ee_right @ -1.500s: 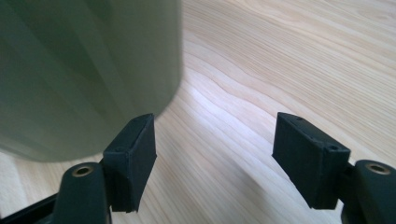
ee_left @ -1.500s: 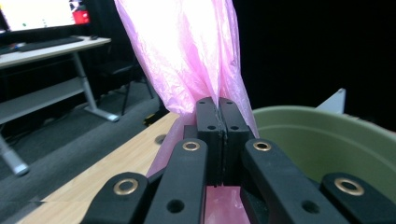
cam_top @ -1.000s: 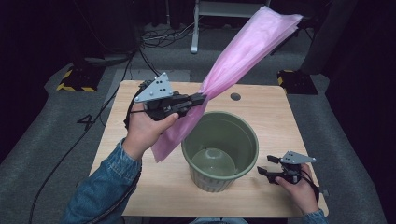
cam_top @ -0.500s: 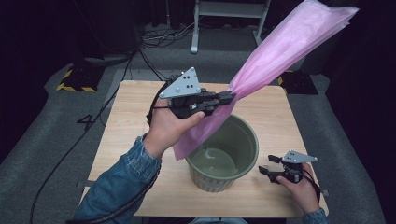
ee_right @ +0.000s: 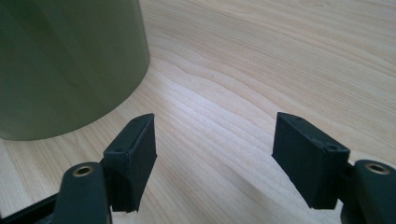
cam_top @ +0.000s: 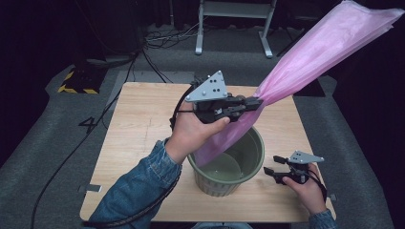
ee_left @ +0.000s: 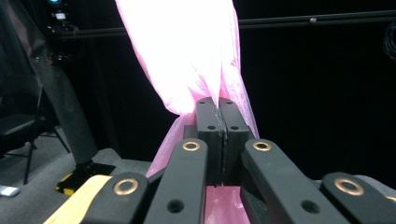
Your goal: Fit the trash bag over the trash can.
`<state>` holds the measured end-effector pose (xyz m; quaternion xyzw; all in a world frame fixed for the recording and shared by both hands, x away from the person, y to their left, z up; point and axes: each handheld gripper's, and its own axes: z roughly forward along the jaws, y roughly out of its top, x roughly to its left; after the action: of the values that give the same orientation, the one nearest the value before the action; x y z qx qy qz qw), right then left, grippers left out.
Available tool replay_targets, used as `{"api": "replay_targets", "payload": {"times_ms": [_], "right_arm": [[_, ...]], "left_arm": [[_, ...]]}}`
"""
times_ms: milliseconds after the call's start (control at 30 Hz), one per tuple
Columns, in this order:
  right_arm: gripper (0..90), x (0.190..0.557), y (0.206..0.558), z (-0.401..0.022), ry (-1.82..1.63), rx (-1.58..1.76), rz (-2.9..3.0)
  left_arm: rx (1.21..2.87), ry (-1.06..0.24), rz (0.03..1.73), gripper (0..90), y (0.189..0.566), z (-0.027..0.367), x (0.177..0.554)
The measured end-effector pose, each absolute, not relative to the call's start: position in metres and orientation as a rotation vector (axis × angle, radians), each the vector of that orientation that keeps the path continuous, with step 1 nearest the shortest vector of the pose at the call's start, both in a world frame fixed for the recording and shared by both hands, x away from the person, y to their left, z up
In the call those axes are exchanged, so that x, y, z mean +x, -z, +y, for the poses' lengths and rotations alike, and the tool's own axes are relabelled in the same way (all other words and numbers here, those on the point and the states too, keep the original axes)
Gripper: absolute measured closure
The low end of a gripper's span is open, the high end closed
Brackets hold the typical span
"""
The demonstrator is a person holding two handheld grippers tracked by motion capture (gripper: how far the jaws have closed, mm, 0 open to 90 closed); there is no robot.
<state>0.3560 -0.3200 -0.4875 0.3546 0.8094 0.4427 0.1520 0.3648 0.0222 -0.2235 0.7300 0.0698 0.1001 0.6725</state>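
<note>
My left gripper [cam_top: 255, 102] is shut on a pink plastic bag [cam_top: 325, 52], pinching it partway along. The bag's upper part flares up to the far right, and its lower end hangs into the olive green bin [cam_top: 248, 164] at the table's front middle. In the left gripper view the two jaws press together on the pink bag [ee_left: 187, 51], which billows above them. My right gripper [cam_top: 268, 172] rests low on the table just right of the bin, open with nothing between its jaws. The right gripper view has the green bin [ee_right: 65, 60] at left and my open right gripper [ee_right: 215, 144] over bare wood.
The wooden table [cam_top: 138, 138] has free room on its left half. Around it lies grey carpet with cables [cam_top: 71, 152]. A metal stand [cam_top: 234, 19] and a yellow-black striped base [cam_top: 76, 86] sit beyond the far edge.
My left gripper has carried the pink bag to the right and a little up, so it now hangs over the bin. The right gripper has kept still.
</note>
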Motion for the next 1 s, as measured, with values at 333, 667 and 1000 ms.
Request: {"api": "replay_targets", "payload": {"times_ms": [333, 667, 1000], "right_arm": [[30.3, 0.361, 0.484, -0.316, -1.286, 1.0, 2.331], [30.3, 0.359, 0.479, -0.318, -1.28, 0.99, 2.316], [30.3, 0.355, 0.46, -0.327, -1.316, 1.004, 2.246]], "left_arm": [[1.678, -0.206, 0.192, 89.2, 0.251, 0.015, 0.374], [1.722, -0.222, 0.213, 89.0, 0.274, 0.037, 0.372], [1.766, -0.256, 0.243, 88.8, 0.295, 0.066, 0.367]]}}
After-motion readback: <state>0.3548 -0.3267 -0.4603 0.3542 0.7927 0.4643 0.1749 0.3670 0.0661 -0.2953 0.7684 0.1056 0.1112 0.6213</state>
